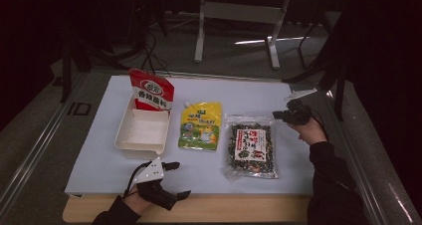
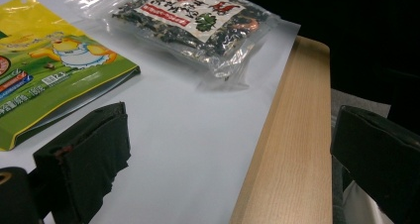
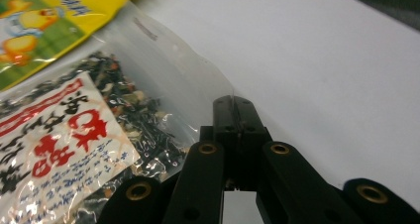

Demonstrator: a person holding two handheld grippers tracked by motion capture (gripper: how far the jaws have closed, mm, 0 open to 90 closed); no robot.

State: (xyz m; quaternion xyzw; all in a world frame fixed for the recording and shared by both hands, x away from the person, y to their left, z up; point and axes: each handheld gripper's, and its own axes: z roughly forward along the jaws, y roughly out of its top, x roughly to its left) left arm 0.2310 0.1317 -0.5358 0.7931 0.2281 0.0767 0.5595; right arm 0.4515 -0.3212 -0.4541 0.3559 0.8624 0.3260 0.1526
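From the high view we see the right gripper (image 1: 279, 115) at the top right corner of the clear bag of dried mix (image 1: 250, 148), which lies flat on the white sheet (image 1: 99, 165) beside the yellow pouch (image 1: 200, 126). The left gripper (image 1: 178, 179) rests at the near edge, jaws apart.

In the left gripper view, our 2 jaws stand wide with nothing between them.

In the right gripper view, our jaws are pressed together at the bag's clear corner (image 3: 198, 80); we cannot tell whether they pinch it.
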